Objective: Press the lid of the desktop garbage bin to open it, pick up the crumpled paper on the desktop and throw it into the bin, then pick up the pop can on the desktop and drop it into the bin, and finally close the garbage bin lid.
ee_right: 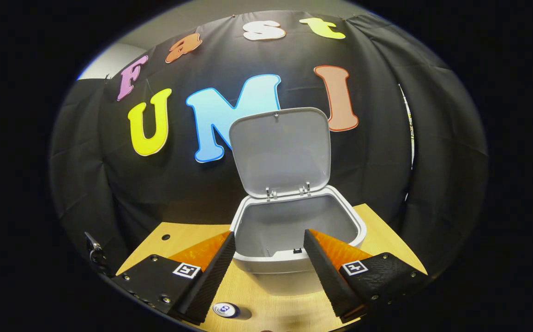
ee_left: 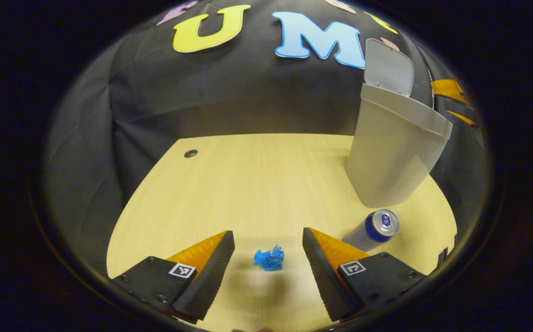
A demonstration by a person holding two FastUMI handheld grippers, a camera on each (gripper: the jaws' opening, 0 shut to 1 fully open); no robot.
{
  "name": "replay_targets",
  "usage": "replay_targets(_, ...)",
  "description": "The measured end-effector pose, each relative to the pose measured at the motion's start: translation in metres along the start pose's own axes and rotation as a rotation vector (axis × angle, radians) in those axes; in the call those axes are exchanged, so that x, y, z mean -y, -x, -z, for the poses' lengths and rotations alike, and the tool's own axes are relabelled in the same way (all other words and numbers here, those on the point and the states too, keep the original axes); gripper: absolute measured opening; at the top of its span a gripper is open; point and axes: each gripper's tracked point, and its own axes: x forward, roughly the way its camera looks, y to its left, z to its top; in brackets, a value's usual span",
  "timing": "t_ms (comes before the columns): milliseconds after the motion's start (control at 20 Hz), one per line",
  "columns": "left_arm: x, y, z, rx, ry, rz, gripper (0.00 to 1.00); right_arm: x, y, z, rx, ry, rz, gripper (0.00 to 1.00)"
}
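— Which way does the can point?

— The blue and silver pop can [ee_left: 373,229] stands upright on my pale wooden desktop [ee_left: 257,184], long axis vertical, silver top up, just beside the foot of the tall white plastic garbage bin [ee_left: 393,152]. In the right gripper view the can [ee_right: 226,310] is cut off near the bottom edge, partly behind my finger.

— And the paper?

— The small crumpled blue paper [ee_left: 269,258] lies on the desk between the spread fingers of my left gripper [ee_left: 268,251], touched by neither.

— The bin?

— Its hinged white lid [ee_right: 281,152] stands raised. My right gripper [ee_right: 269,251] hovers before the rim, fingers wide apart, holding nothing. I cannot make out the bin's floor.

— The room?

— Black cloth walls [ee_left: 229,97] behind the desk; a small dark hole [ee_left: 190,153] in its far corner.
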Motion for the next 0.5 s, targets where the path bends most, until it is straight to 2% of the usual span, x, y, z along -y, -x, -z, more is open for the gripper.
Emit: replay_targets(500, 0.001, -0.013, 0.054, -0.090, -0.002, 0.020, 0.98, -0.010, -0.004, 0.021, -0.059, 0.022, -0.015, 0.95)
